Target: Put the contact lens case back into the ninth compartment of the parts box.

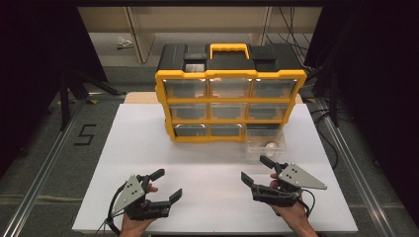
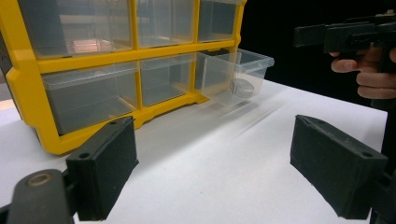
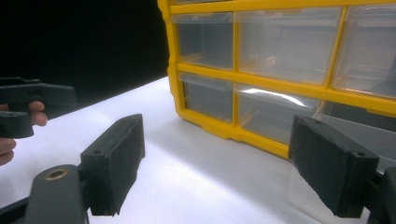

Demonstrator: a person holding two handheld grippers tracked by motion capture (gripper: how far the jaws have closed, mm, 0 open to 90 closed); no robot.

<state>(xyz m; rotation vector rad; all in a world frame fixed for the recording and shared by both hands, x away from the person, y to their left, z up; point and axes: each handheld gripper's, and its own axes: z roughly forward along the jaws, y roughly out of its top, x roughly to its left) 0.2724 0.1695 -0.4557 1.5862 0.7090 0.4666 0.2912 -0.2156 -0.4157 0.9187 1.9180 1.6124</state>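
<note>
Drawer pulled out at the bottom right: light, thin-walled, easy to skew

Drawer (image 1: 265,144) is the clear plastic one in the bottom-right slot of the yellow organizer (image 1: 230,101), and it stands drawn forward onto the white tabletop (image 1: 148,148), well out of line with its shut neighbours. A small round grey object (image 2: 242,87) lies on its floor; you cannot tell from these views what it is.

Your right claw (image 1: 257,170) hovers just in front of the drawer with its jaws spread wide and nothing between them. Your left claw (image 1: 167,183) sits well apart on the other side, also wide and empty.

Expect the drawer to be very light and its walls thin, stiff but probably brittle, so a hard squeeze could flex or crack them. The clear plastic looks smooth and likely slippery against the pads.

- Take hold at the front lip or front wall, centred, not at a corner.
- Push or pull straight along the slot; off-centre force will likely cock it in the frame.
- Move gently, since the round piece inside can slide or roll.
- The organizer itself looks heavy enough to stay put, but steady it with the left claw if it shifts
</note>
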